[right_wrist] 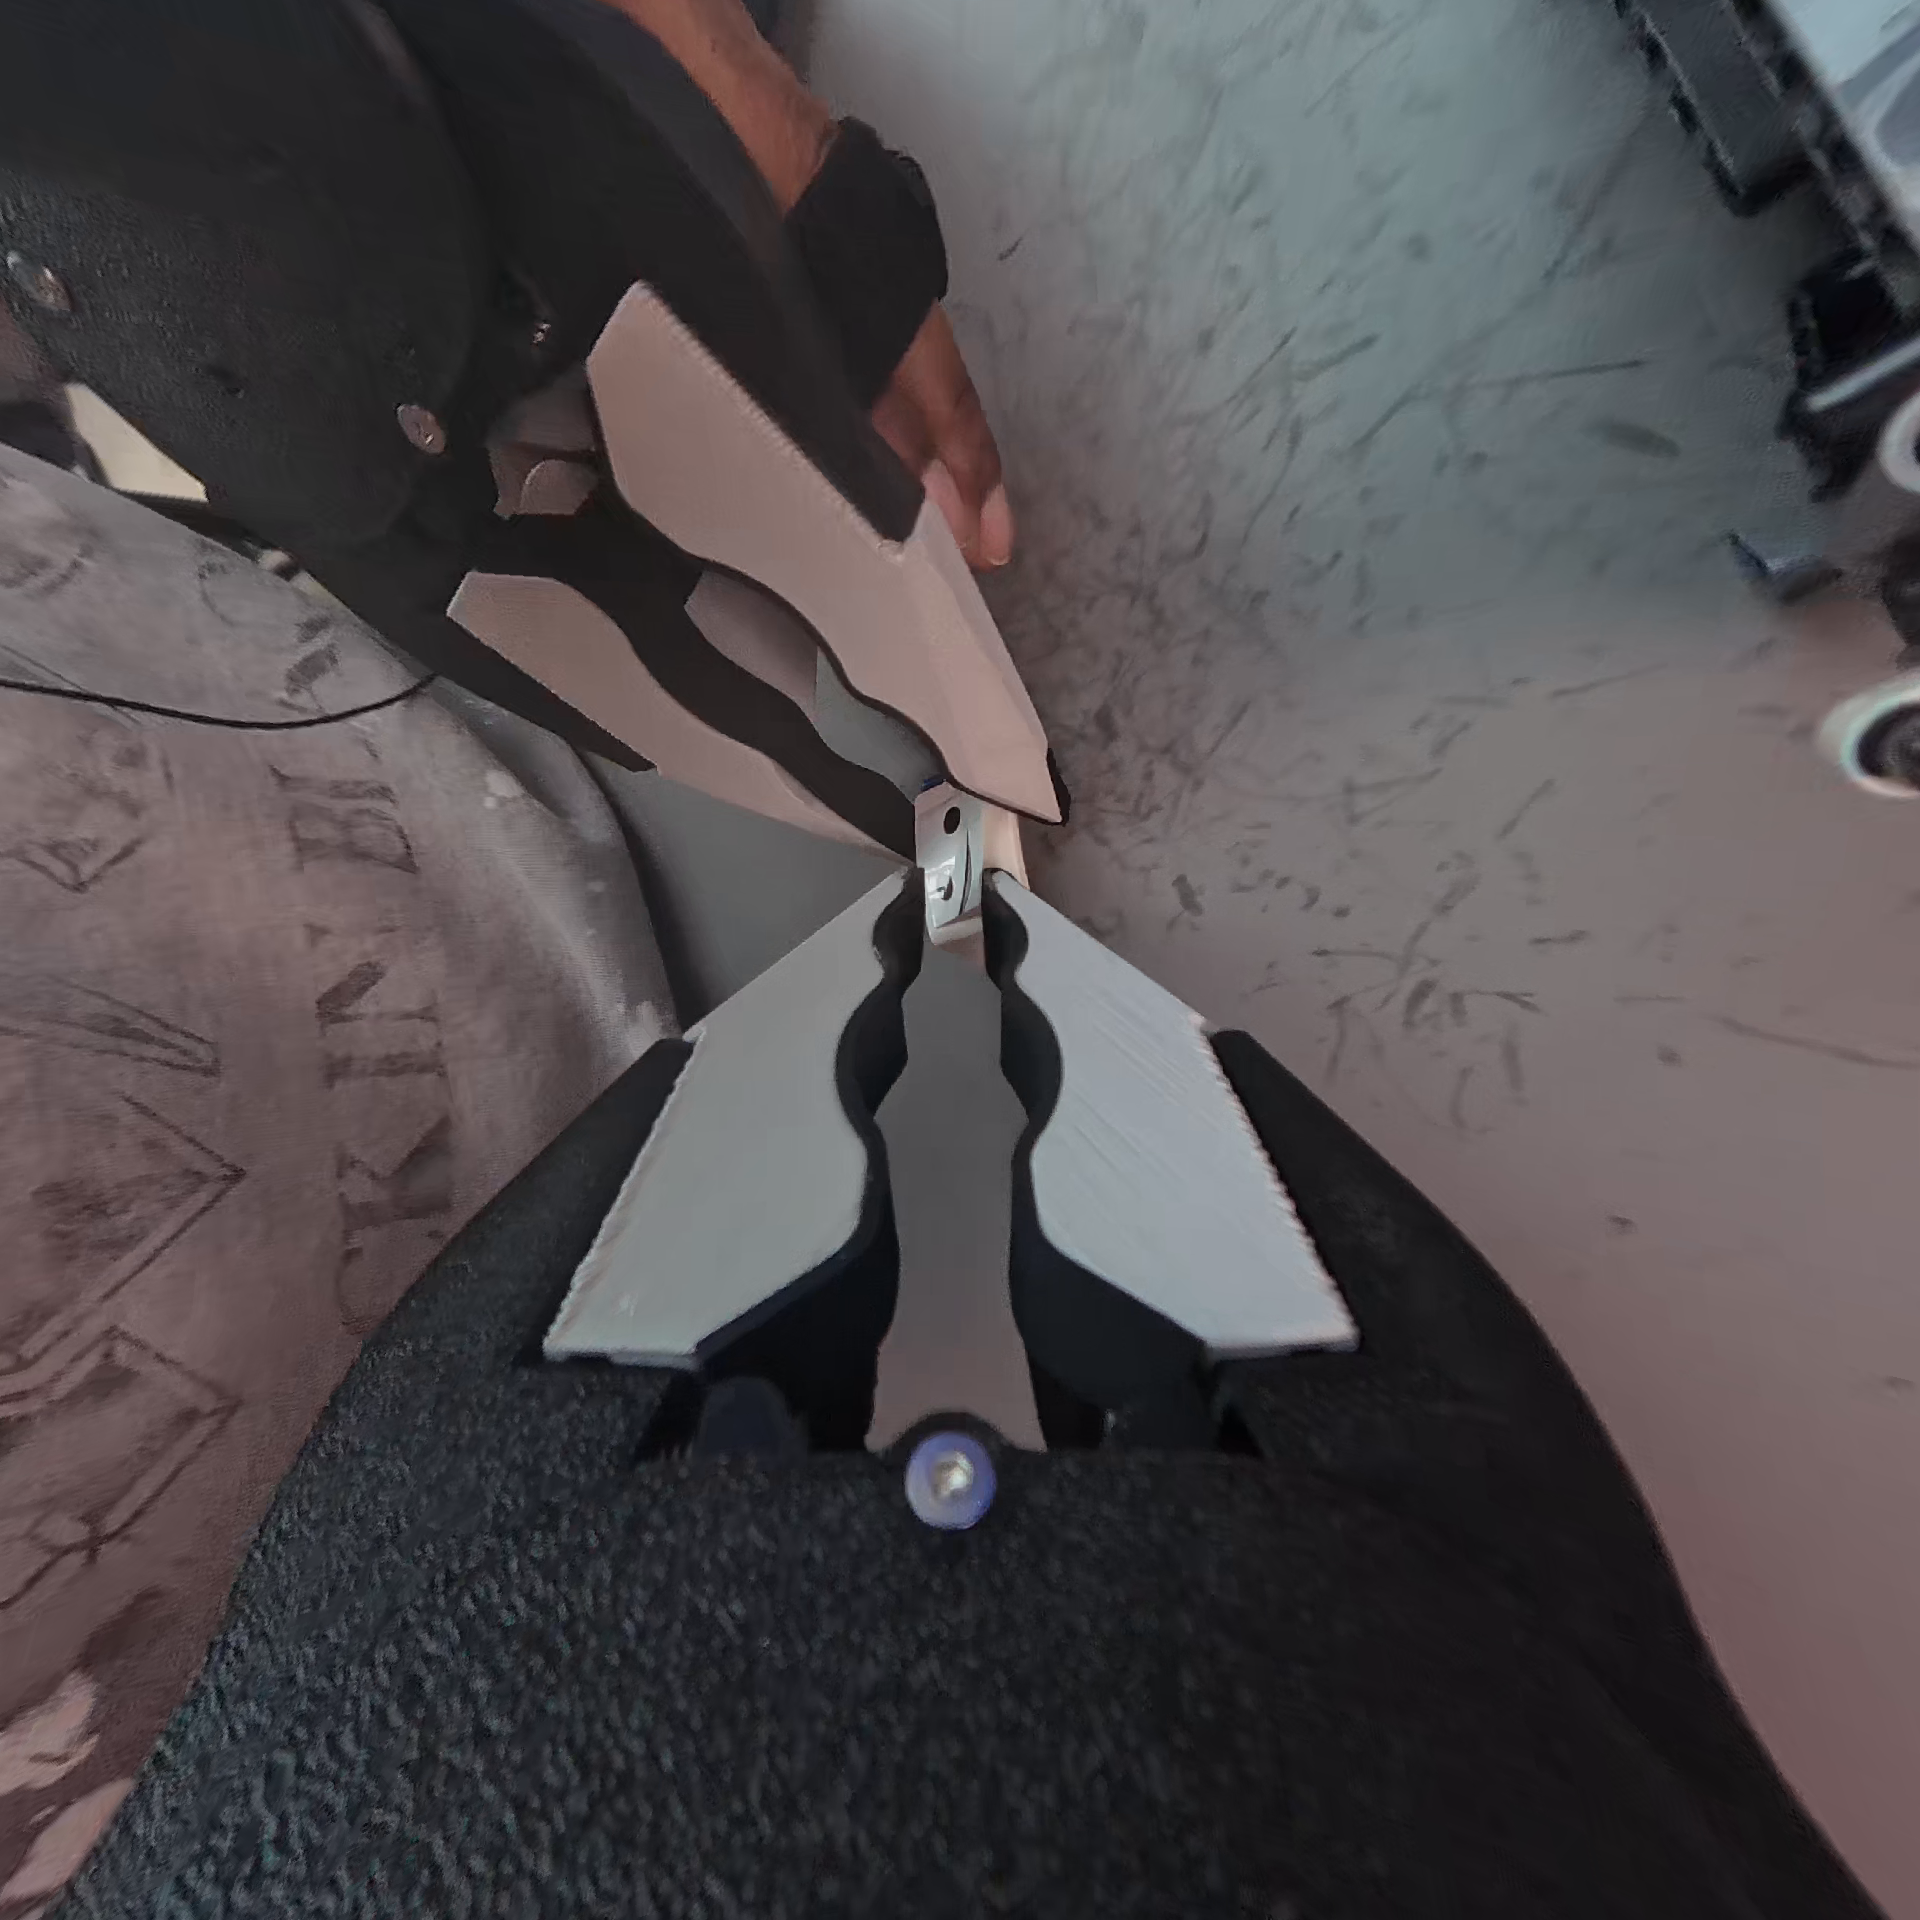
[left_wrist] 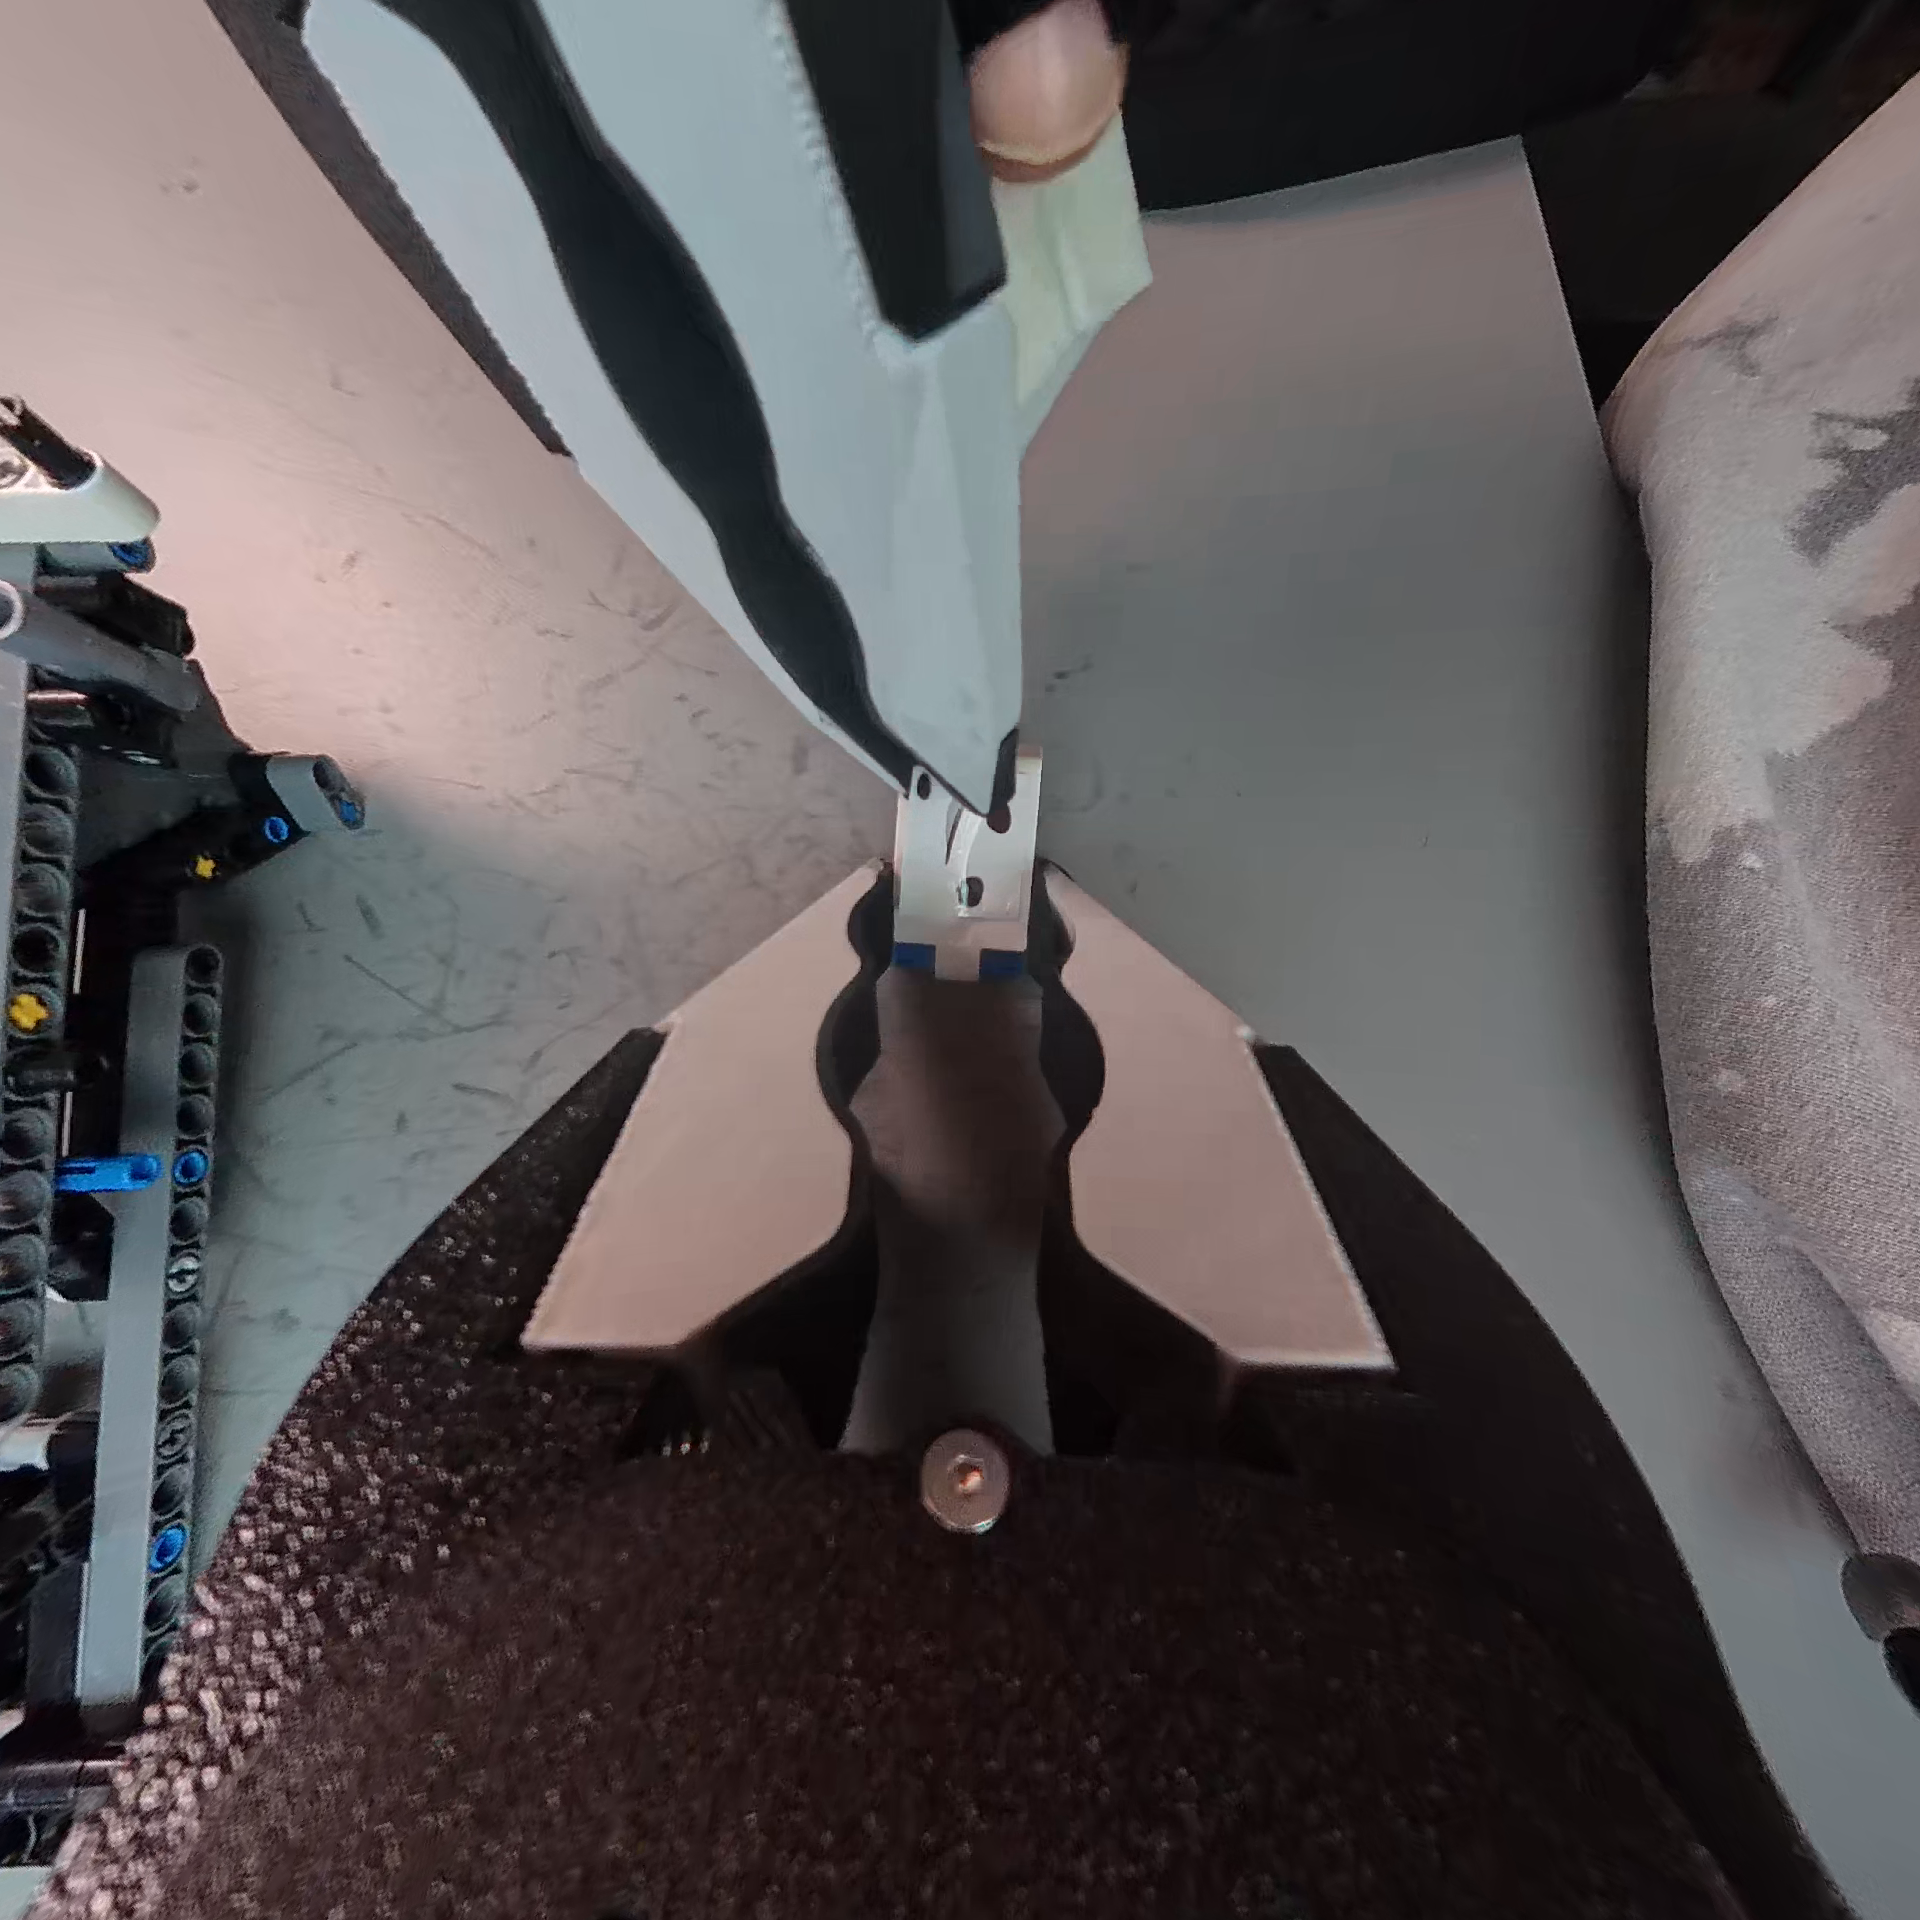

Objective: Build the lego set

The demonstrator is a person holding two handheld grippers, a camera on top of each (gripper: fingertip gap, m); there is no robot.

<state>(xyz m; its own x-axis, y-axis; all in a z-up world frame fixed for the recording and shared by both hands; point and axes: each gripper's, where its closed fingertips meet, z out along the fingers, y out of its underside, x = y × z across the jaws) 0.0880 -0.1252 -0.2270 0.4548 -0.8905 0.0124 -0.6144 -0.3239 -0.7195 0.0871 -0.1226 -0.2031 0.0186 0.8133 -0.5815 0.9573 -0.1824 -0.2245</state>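
Observation:
A small white lego piece with two blue pin ends hangs above the table between both grippers. My left gripper is shut on its near end, beside the blue pins. My right gripper comes in from the top and clamps the far end. In the right wrist view, my right gripper is shut on the white piece, and my left gripper holds the other end from the upper left. The partly built grey and black lego model lies at the left edge.
The white table is scratched. The model also shows at the top right of the right wrist view. A person's grey patterned trousers lie along the table's edge, also seen in the right wrist view. A hand grips the left gripper. My two grippers' fingertips are within a few centimetres of each other.

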